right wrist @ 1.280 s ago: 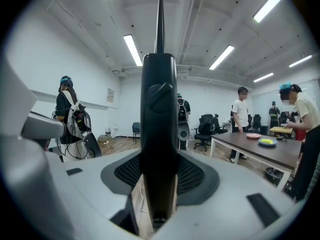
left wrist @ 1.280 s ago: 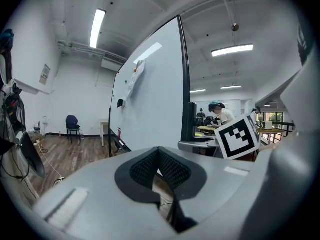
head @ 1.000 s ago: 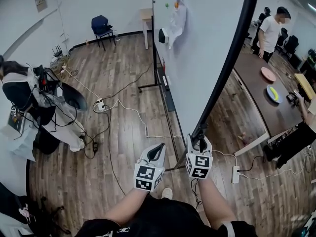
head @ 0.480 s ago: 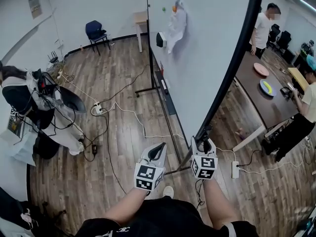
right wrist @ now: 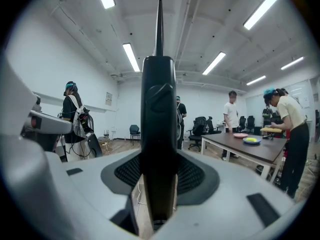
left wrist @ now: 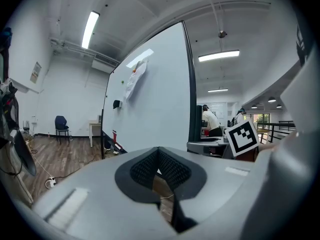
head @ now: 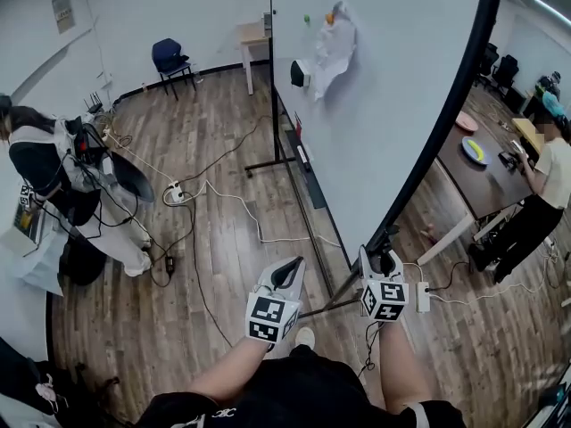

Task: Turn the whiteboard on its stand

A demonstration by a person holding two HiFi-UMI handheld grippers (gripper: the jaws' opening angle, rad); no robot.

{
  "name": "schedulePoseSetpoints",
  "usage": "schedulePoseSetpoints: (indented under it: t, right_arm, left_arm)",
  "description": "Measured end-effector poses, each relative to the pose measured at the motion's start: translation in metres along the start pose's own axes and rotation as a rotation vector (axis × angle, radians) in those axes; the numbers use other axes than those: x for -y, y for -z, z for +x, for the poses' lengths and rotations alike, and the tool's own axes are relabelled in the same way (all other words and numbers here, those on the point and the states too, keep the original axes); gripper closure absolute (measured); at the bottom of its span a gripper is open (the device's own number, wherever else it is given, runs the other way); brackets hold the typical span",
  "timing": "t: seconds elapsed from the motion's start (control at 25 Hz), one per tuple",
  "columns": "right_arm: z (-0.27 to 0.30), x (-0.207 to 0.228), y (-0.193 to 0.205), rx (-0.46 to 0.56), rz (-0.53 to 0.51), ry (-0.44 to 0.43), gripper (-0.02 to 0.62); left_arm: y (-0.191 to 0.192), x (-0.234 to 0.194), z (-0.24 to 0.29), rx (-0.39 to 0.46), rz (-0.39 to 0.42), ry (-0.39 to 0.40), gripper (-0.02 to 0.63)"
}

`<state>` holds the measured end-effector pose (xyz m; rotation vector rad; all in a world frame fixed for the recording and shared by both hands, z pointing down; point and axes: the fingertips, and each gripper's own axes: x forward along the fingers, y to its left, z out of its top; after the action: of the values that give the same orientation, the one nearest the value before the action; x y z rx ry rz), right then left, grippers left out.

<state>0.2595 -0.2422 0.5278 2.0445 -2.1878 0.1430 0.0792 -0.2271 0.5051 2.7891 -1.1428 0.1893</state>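
on wood floor (head: pixel 143 328): one whiteboard (head: pixel 375 105), edge clamped in right tool (head: pixel 382 255); left tool (head: pixel 287 270) closed, empty.

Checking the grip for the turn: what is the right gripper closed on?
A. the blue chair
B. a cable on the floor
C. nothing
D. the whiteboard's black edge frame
D: in the right gripper view, the black edge frame of the whiteboard stands clamped between the pads of the right gripper.
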Motion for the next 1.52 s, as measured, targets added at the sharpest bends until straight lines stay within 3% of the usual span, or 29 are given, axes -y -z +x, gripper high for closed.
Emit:
schedulePoseSetpoints:
  t: [0.56, 0.96, 1.28, 1.4, 1.52]
  right_arm:
    - [-0.067, 0.008, 0.013, -0.010, -0.003, 0.080, 0.402]
    - [-0.099, 0.014, 0.021, 0.004, -0.002, 0.155, 0.403]
    - [-0.109, 0.011, 0.022, -0.008, 0.010, 0.165, 0.404]
    - [-0.121, 0.011, 0.015, 0.057, 0.059, 0.180, 0.402]
    - [-0.150, 0.008, -0.008, 0.194, 0.069, 0.225, 0.401]
  left_arm:
    - [0.024, 0.054, -0.048, -0.031, -0.007, 0.115, 0.597]
    - [0.016, 0.067, -0.052, -0.012, 0.024, 0.152, 0.597]
    - [0.002, 0.074, -0.051, 0.022, 0.026, 0.168, 0.597]
    - [-0.001, 0.078, -0.050, 0.029, 0.028, 0.175, 0.597]
    - [0.000, 0.079, -0.052, 0.028, 0.026, 0.175, 0.597]
